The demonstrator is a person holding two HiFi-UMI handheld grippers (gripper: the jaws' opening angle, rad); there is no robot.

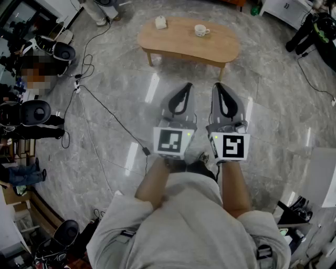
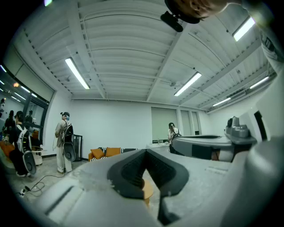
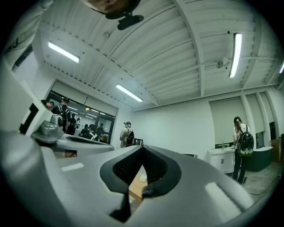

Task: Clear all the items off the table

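Observation:
A low wooden table (image 1: 184, 42) stands on the grey floor ahead of me. A small white object (image 1: 160, 22) lies near its left end and a white cup (image 1: 200, 30) stands right of the middle. My left gripper (image 1: 186, 85) and right gripper (image 1: 218, 85) are held side by side, level, well short of the table's near edge. Both are shut with nothing between the jaws. In the left gripper view the shut gripper (image 2: 145, 151) frames a sliver of the table (image 2: 148, 189). The right gripper (image 3: 143, 149) in its own view frames the table (image 3: 134, 189) and the white object (image 3: 142, 178).
Black cables (image 1: 100, 105) trail over the floor at the left. Backpack-like gear (image 1: 31, 112) and a person (image 1: 31, 73) are at the far left. White cabinets (image 1: 286, 10) stand at the back right. People stand along the far walls (image 2: 64, 142) (image 3: 242, 146).

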